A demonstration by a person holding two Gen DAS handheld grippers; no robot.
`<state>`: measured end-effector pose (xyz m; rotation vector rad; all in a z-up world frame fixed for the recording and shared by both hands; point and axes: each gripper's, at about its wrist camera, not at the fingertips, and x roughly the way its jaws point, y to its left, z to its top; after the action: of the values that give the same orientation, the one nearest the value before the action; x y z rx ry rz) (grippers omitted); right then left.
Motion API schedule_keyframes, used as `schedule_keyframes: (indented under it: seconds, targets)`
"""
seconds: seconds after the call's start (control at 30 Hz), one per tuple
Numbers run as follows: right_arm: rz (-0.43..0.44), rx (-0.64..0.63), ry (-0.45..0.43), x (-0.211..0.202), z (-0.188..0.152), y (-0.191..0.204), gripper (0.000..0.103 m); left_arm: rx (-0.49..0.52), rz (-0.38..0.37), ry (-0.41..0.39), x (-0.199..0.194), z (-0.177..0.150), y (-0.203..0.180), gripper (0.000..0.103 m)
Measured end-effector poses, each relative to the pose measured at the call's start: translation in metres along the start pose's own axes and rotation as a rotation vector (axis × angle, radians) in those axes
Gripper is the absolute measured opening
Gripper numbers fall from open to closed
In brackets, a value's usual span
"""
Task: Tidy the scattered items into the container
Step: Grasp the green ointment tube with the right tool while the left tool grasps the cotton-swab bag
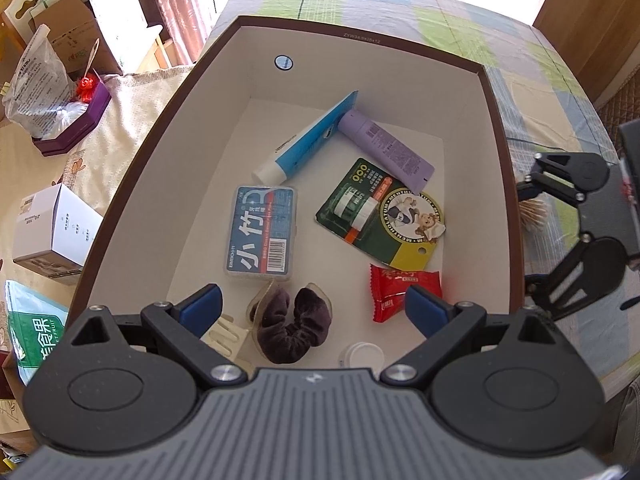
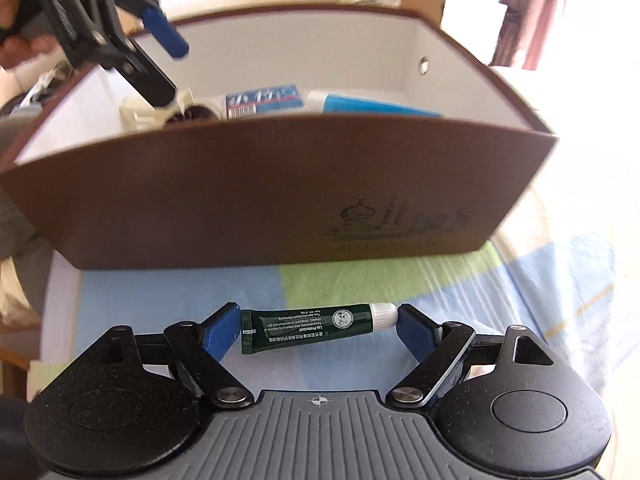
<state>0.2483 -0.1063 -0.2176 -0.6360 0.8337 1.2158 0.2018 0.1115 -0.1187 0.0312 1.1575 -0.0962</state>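
1. Left wrist view: a checked tablecloth point(image 1: 472, 28) in blue, green and cream covers the table; a beige-covered surface on the left carries a white carton point(image 1: 56, 236) and a purple tray point(image 1: 76, 128), with curtains behind.
2. The left gripper point(image 1: 314, 308) hangs over the near end of the brown box point(image 1: 502, 128), jaws wide and empty.
3. Between the jaws lies a dark scrunchie point(image 1: 292, 328); a red sachet point(image 1: 396, 288) touches the right pad's edge. Ahead lie a floss-pick case point(image 1: 262, 236), a green blister card point(image 1: 376, 216), and blue point(image 1: 308, 140) and lilac point(image 1: 384, 148) tubes.
4. Right wrist view: the same cloth point(image 2: 360, 280) runs beneath, the box's brown wall ahead.
5. The right gripper point(image 2: 320, 328) sits low at the cloth, outside the box.
6. Its jaws hold a dark green lip-balm tube point(image 2: 304, 326) endwise, white cap at the right pad.
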Motion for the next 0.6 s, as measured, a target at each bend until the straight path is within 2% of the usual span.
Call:
schedule_keyframes:
  seconds: [0.23, 0.6]
  targets:
    - [-0.07, 0.091, -0.05, -0.056, -0.029, 0.011, 0.086, 0.045, -0.033, -0.054, -0.015, 0.008, -0.029, 0.096]
    - [-0.24, 0.393, -0.063, -0.125, -0.109, 0.031, 0.086, 0.167, -0.113, -0.121, -0.025, 0.02, -0.099, 0.092]
